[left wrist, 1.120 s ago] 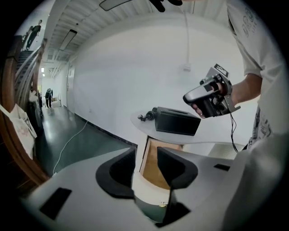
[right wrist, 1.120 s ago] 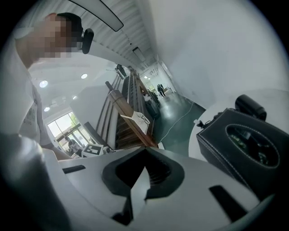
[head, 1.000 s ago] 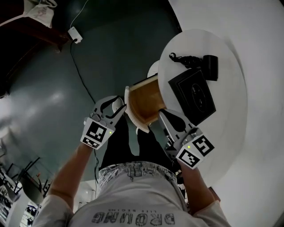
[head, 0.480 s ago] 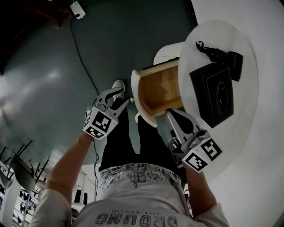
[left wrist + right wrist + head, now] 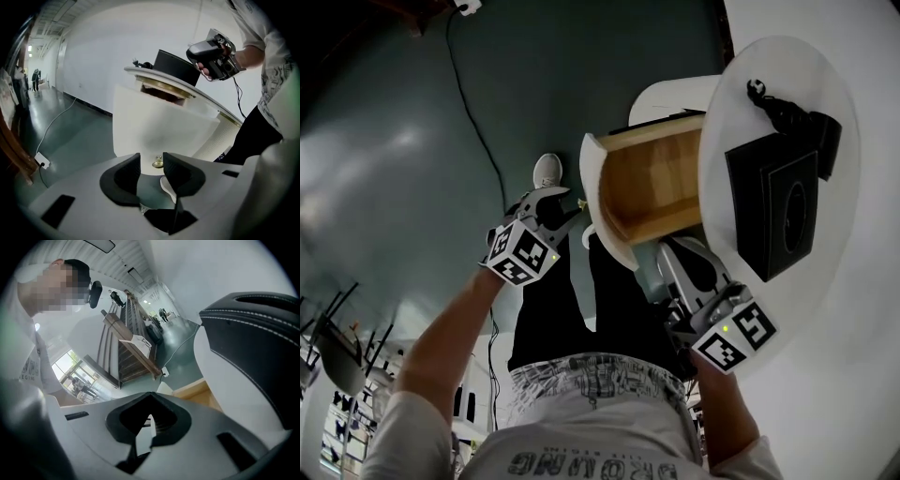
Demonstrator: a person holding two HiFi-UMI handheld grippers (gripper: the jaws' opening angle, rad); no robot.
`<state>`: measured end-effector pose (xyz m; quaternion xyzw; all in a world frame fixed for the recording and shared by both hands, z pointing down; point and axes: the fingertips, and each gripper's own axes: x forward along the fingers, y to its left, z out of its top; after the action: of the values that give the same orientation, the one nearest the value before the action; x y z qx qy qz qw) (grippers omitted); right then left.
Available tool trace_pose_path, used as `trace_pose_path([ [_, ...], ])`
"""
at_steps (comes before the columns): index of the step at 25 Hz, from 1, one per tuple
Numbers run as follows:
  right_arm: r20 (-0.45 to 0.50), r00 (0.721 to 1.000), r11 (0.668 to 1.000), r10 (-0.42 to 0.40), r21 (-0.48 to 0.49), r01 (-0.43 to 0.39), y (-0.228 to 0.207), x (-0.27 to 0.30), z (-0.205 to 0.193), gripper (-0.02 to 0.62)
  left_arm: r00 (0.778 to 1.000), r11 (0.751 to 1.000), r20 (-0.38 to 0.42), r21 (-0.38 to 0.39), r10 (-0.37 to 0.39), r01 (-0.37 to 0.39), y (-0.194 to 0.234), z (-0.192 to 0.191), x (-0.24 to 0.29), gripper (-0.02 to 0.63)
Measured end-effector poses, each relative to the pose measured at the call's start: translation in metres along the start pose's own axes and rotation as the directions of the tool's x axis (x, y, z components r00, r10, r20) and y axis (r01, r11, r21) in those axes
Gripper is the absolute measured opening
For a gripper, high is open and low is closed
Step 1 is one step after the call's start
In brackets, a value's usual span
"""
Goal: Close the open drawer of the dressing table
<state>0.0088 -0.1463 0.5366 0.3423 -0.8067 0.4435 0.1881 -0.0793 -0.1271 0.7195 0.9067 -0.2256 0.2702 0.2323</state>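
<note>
The dressing table's round white top fills the head view's right side. Its drawer stands pulled out, showing a wooden inside and a curved white front with a small brass knob. My left gripper is just in front of that drawer front, open by a narrow gap with nothing in it. In the left gripper view the knob shows beyond the jaws. My right gripper is shut and empty below the table's near edge; its own view shows the pads meeting.
A black box and small black items lie on the table top. A cable runs across the grey-green floor. My own legs and one shoe are below the drawer. A wooden stand is farther off.
The left gripper has moved right, closer to the drawer front, and its jaws have narrowed. The right gripper stays by the table's near edge. The head view has shifted.
</note>
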Motion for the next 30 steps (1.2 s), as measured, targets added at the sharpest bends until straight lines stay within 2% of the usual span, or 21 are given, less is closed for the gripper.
trace_pose_path([
  [7, -0.019, 1.000, 1.000, -0.005, 0.012, 0.005, -0.008, -0.005, -0.010, 0.008, 0.999, 1.000, -0.027, 0.001, -0.028, 0.028, -0.010, -0.016, 0.018, 0.167],
  [11, -0.017, 1.000, 1.000, -0.011, 0.018, 0.012, -0.012, -0.007, -0.012, 0.008, 0.998, 0.999, -0.048, 0.006, -0.039, 0.039, -0.014, -0.024, 0.026, 0.145],
  [17, -0.009, 1.000, 0.999, -0.021, 0.031, 0.021, -0.020, -0.016, -0.015, 0.008, 0.997, 1.000, -0.072, 0.001, -0.022, 0.023, -0.014, -0.027, 0.031, 0.123],
  [21, 0.001, 0.999, 0.999, -0.032, 0.035, 0.032, -0.024, -0.027, -0.015, 0.009, 0.996, 1.000, -0.082, -0.011, -0.024, 0.023, -0.013, -0.025, 0.034, 0.121],
  [30, 0.023, 0.997, 0.996, -0.073, 0.048, 0.072, -0.039, -0.052, -0.016, 0.008, 0.996, 0.998, -0.068, 0.016, -0.065, 0.066, -0.020, -0.001, 0.063, 0.121],
])
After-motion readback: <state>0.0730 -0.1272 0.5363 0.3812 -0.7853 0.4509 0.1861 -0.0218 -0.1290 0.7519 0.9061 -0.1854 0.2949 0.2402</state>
